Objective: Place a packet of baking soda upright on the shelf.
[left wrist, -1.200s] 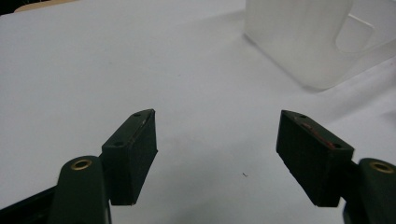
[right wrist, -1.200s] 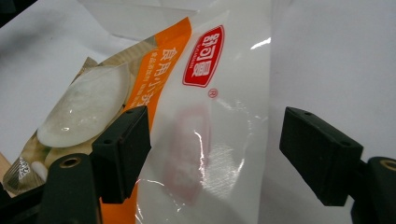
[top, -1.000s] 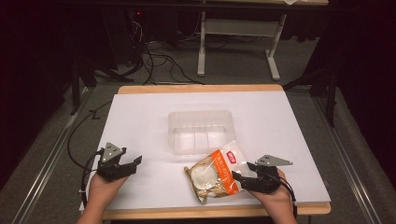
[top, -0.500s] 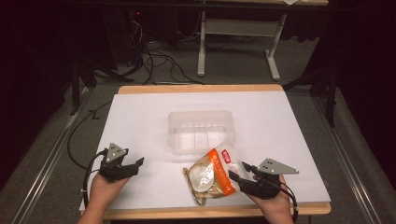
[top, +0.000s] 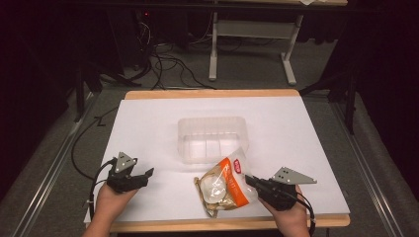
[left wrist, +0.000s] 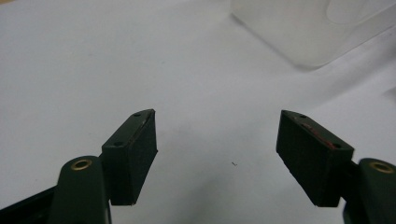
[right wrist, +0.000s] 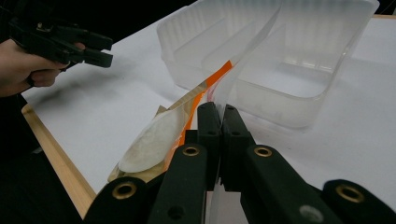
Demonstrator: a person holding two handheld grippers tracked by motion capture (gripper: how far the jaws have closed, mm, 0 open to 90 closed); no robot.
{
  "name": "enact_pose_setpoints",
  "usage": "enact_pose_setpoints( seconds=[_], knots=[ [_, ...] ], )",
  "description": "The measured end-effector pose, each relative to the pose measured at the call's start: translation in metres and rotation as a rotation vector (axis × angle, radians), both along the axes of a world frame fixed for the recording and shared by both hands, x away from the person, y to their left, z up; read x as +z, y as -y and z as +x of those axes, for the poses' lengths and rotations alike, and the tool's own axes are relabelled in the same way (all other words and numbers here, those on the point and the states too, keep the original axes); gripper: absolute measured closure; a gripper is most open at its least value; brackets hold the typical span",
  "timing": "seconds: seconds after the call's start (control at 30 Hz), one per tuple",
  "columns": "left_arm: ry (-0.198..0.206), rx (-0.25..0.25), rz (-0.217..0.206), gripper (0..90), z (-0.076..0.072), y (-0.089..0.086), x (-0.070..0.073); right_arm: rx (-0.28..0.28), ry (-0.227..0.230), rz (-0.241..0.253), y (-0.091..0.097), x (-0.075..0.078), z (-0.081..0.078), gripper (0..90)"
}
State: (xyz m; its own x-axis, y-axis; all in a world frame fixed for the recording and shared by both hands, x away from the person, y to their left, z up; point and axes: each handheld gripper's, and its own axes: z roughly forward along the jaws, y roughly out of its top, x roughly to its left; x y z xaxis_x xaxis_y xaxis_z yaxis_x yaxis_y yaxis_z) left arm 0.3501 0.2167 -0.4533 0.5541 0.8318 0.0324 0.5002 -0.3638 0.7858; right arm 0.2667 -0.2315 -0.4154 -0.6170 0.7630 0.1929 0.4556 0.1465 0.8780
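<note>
We see the snack bag (top: 225, 185) near the front edge of the white table (top: 306, 128), just in front of the clear plastic tub (top: 212, 138) and tilted up on edge. Our right claw (top: 249, 181) has just been closing and now pinches the bag's clear edge between its pads. Our left claw (top: 148, 173) hovers well apart to the left, jaws wide and holding nothing.

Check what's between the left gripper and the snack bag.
Nothing: in the high view, bare white tabletop separates the open left gripper from the snack bag.
</note>
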Motion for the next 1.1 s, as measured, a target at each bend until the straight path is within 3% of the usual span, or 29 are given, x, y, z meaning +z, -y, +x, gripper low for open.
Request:
enact_pose_setpoints(
  seconds=[0.2,0.6,0.8,1.1],
  knots=[
    [0.004,-0.001,0.002,29.4,0.0,0.0,0.0,-0.024,0.013,0.009,0.009,0.005,0.0,90.0],
    [0.01,-0.001,0.004,29.4,0.0,0.0,0.001,-0.163,0.065,0.013,0.048,0.017,-0.006,90.0],
    [0.009,-0.003,0.008,29.4,0.0,0.0,0.0,-0.244,0.114,0.009,0.069,0.029,-0.01,90.0],
    [0.003,-0.005,0.016,29.4,0.0,0.001,0.0,-0.288,0.156,-0.016,0.075,0.04,-0.004,90.0]
  ],
)
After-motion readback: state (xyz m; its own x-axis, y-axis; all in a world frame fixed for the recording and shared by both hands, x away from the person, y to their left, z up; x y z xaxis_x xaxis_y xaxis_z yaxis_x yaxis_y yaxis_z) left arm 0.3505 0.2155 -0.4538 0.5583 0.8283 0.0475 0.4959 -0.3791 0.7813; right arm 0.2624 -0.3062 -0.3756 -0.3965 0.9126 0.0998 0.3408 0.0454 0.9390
